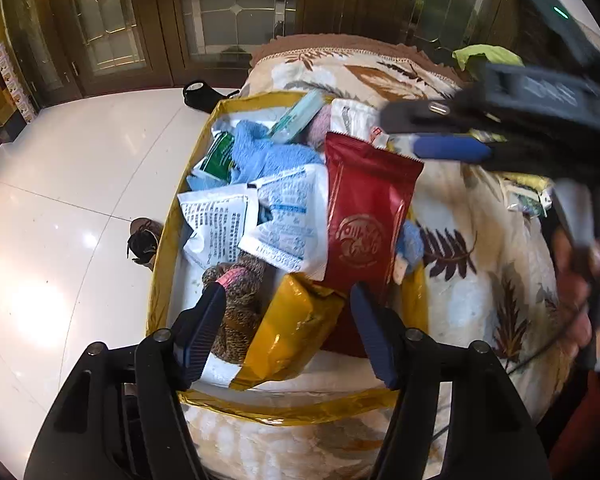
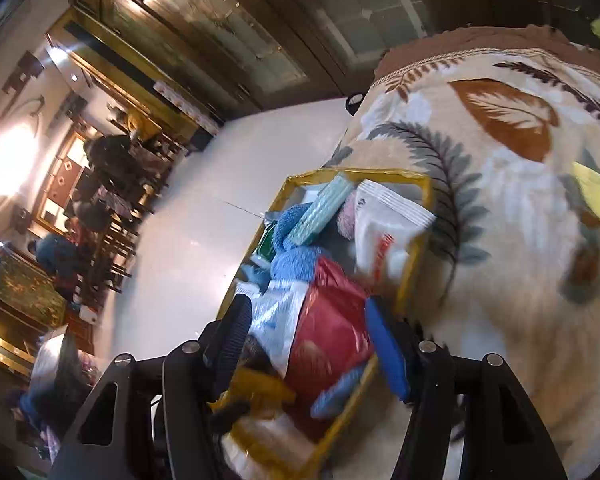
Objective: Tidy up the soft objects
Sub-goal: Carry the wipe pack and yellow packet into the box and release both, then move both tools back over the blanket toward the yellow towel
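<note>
Left wrist view: left gripper (image 1: 288, 300) hovered with jaws apart over the box (image 1: 166, 248), gripping nothing.
Right gripper: seen at upper right (image 1: 440, 132), its state unclear there; in its own view (image 2: 308, 320) jaws were spread, nothing clamped.
Red pouch (image 1: 364, 208): lay atop the pile at the box's right side, long axis running near-to-far, serrated end pointing away.
Yellow packet (image 1: 292, 328): between the left fingers, tilted.
Blue towel (image 1: 268, 156): farther back.
Box: sat on the leaf-print blanket (image 1: 480, 272).

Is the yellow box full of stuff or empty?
Full. The yellow box is heaped with a red packet, white packets, a blue fluffy cloth and a yellow packet, some sticking above its rim.
</note>
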Motion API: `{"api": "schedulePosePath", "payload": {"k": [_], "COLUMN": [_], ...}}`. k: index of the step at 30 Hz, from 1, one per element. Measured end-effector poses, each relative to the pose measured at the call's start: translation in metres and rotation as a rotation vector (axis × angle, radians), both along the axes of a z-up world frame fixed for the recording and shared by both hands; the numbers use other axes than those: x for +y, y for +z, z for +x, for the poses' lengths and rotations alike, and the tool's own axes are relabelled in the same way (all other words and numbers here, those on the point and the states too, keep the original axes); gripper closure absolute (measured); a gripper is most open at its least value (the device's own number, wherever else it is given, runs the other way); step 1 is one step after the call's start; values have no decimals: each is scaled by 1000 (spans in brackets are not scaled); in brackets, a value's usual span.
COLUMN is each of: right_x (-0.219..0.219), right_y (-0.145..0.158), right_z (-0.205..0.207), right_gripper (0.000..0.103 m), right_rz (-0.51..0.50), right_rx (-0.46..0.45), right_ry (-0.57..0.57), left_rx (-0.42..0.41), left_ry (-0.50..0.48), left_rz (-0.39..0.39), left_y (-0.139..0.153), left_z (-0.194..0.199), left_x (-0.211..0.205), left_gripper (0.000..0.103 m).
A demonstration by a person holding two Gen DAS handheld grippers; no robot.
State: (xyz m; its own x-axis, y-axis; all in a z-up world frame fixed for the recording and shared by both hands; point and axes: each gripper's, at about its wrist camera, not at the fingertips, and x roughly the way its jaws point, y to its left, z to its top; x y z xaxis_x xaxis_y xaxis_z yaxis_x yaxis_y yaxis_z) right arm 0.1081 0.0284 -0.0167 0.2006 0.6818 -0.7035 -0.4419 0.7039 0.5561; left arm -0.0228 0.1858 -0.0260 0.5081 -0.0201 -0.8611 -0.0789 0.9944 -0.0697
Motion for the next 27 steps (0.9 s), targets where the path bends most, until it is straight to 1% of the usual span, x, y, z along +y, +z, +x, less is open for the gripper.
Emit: {"api": "schedulePosePath", "payload": {"k": [6,10,18,20,27], "right_x": [-50,-81,-134,-147,-177], "right_y": [15,20,18,16,8], "right_z": [-25,-36,-45,-47,-55], "right_gripper": [38,37,36,35,35], "right_rz": [44,44,1,6,-7], "right_rx": [-17,-27,-42,-36,-23], "right_ry": [-50,-90,-178,-200,-266], "left_rx": [-35,-51,-75,-79,-88], "left_ry": [-42,-78,-144,-155,-185], "left_rz": [21,43,74,83,89], "left_y": [11,15,17,16,10], "left_z": [3,8,23,26,38], "left_x": [-26,-48,-93,-101,-129], "left_gripper": [39,39,39,39,39]}}
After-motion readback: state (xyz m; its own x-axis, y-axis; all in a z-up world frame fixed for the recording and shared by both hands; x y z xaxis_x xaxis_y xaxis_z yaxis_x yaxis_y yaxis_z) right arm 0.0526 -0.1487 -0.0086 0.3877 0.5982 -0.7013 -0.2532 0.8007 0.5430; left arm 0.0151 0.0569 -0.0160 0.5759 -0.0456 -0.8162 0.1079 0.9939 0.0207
